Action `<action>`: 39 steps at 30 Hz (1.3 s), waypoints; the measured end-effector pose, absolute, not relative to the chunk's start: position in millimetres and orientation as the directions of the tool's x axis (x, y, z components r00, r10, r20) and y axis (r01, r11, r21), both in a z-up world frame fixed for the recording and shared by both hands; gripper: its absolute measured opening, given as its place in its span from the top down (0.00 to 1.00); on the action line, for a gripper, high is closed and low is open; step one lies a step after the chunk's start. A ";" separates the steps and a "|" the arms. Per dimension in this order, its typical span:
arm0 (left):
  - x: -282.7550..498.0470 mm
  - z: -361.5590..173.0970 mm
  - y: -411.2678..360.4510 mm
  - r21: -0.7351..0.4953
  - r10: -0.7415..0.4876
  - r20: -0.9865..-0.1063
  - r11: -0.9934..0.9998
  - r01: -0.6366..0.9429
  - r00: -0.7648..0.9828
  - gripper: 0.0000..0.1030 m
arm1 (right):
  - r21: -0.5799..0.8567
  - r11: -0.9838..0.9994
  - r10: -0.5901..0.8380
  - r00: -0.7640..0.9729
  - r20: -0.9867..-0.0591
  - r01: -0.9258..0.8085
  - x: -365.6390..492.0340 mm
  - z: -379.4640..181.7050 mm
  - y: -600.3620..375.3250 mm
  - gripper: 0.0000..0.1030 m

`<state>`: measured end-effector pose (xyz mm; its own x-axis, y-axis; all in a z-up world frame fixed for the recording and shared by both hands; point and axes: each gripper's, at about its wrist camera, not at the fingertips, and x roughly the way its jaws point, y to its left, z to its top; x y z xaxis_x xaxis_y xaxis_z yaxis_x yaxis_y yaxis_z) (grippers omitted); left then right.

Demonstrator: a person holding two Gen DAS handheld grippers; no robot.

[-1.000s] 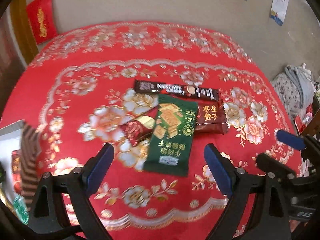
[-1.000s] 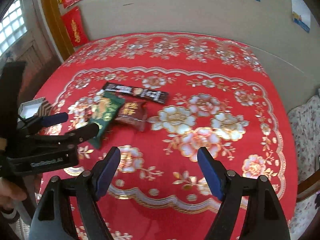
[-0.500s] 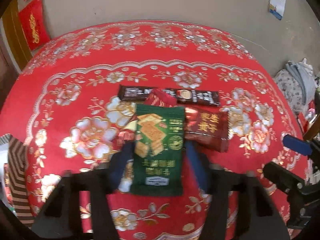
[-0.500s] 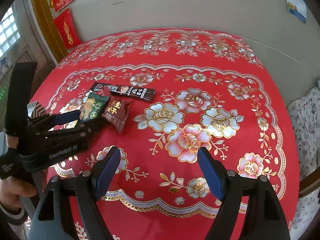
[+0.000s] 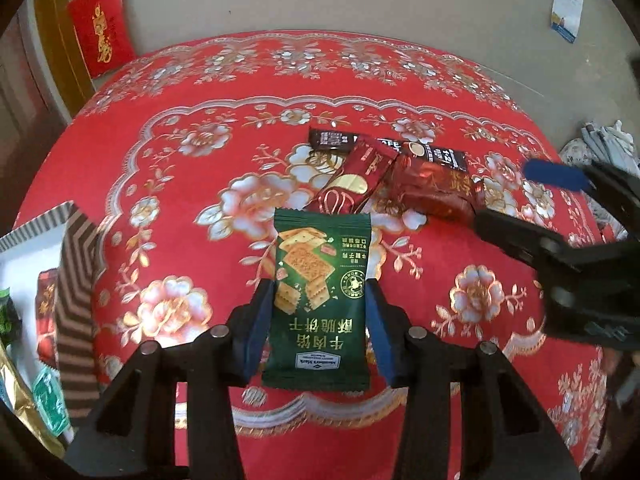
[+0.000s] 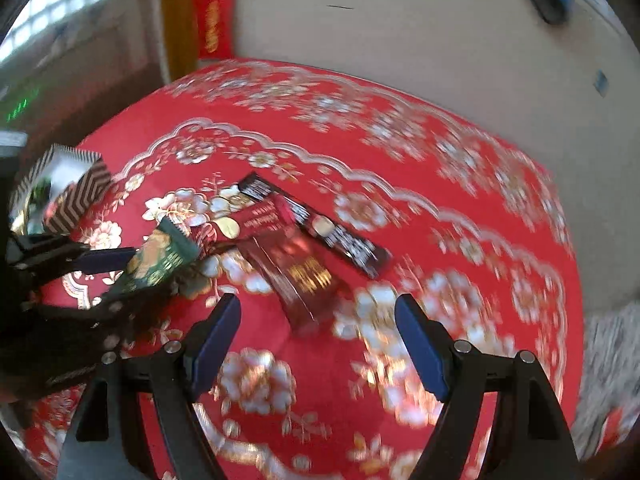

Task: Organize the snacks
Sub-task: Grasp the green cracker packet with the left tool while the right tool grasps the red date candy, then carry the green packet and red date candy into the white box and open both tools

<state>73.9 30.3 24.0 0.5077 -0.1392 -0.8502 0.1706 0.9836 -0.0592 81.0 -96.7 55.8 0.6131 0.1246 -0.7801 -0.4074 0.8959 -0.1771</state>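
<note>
The left gripper is closing its jaws on the green cracker packet, a blue pad against each long edge, and the packet looks lifted a little off the red floral tablecloth. To carry it well I would keep the squeeze gentle, since the wrapper is soft and the crackers inside would likely snap, and hold it flat so it does not slide out of the pads. Just left of it sits the striped box, with other wrapped snacks already inside, which I take to be where the packet belongs; it is a short swing, and I would clear the box wall before letting go. The right gripper hangs with its jaws wide apart and nothing between them, above the dark red packet, though that view is blurred. Beyond lie a slimmer red packet and the long dark coffee stick, waiting their turn.
</note>
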 end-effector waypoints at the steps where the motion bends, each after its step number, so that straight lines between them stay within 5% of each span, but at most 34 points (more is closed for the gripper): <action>1: 71.5 24.5 31.5 -0.058 -0.139 -0.850 0.983 0.173 0.508 0.55 | -0.195 0.885 0.119 0.611 -0.783 -0.423 85.4 53.3 -92.0 0.23; 6: 63.3 29.4 37.9 -0.065 -0.149 -0.849 0.982 0.180 0.506 0.55 | -0.260 0.860 0.066 0.601 -0.796 -0.439 107.0 39.7 -85.1 0.22; 12: 58.6 31.4 39.0 -0.077 -0.163 -0.847 0.979 0.187 0.505 0.55 | -0.169 0.875 0.125 0.548 -0.827 -0.454 117.5 30.1 -92.7 0.25; 17: 58.6 28.7 37.6 -0.091 -0.171 -0.853 0.979 0.182 0.494 0.55 | -0.163 0.871 0.124 0.527 -0.841 -0.464 111.2 25.3 -88.1 0.57; 26: 57.3 26.7 39.6 -0.104 -0.177 -0.856 0.979 0.174 0.485 0.55 | -0.117 0.894 0.141 0.519 -0.843 -0.433 100.8 26.3 -93.2 0.56; 29: 55.7 27.5 39.9 -0.107 -0.179 -0.854 0.979 0.173 0.489 0.55 | -0.155 0.895 0.112 0.545 -0.831 -0.419 101.7 28.0 -91.1 0.33; 33: 57.1 26.8 41.5 -0.113 -0.180 -0.854 0.980 0.165 0.487 0.55 | -0.107 0.904 0.143 0.527 -0.838 -0.415 109.9 27.4 -90.3 0.33; 35: 57.4 26.7 42.3 -0.115 -0.180 -0.854 0.980 0.161 0.488 0.55 | -0.069 0.916 0.152 0.501 -0.852 -0.395 112.8 22.9 -92.6 0.41; 37: 56.7 26.5 41.2 -0.110 -0.177 -0.854 0.980 0.164 0.489 0.55 | -0.046 0.926 0.166 0.514 -0.842 -0.374 108.4 24.3 -96.7 0.61; 39: 54.8 26.2 40.0 -0.098 -0.168 -0.853 0.981 0.165 0.494 0.55 | -0.045 0.932 0.160 0.520 -0.839 -0.360 100.9 25.4 -98.6 0.61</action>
<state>54.8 40.0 26.2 0.4938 -0.1682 -0.8532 0.1654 0.9814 -0.0977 100.9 -98.6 25.4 0.5202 0.1604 -0.8388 -0.3596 0.9320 -0.0447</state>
